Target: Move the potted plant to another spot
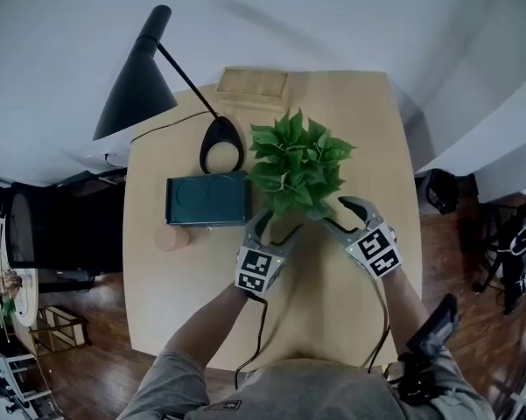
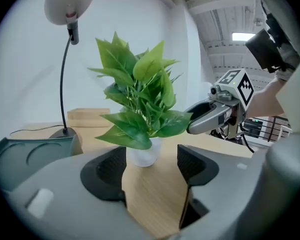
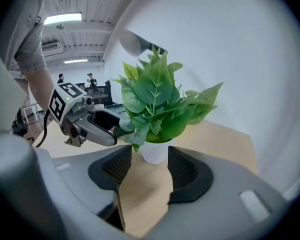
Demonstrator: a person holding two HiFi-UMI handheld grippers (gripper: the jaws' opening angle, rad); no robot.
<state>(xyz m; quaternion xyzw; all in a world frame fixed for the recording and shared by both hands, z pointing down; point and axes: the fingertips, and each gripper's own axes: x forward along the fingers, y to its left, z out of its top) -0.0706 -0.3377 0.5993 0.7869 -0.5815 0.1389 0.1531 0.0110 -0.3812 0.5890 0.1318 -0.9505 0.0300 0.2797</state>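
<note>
1. Potted plant (image 1: 296, 166) is standing on the table (image 1: 333, 322), just ahead of both grippers.
2. Left gripper (image 2: 150, 169) is holding its jaws apart and pressing on nothing, with the white pot (image 2: 142, 155) sitting just past its tips.
3. Right gripper (image 3: 147, 166) is facing the pot from the other side (also open and empty).
4. The pot is looking small, light, stiff and smooth, so probably slippery. The leaves are looking soft, so gripping the pot wall below them seems best.
5. Lamp (image 1: 140, 77) is standing farther back.
</note>
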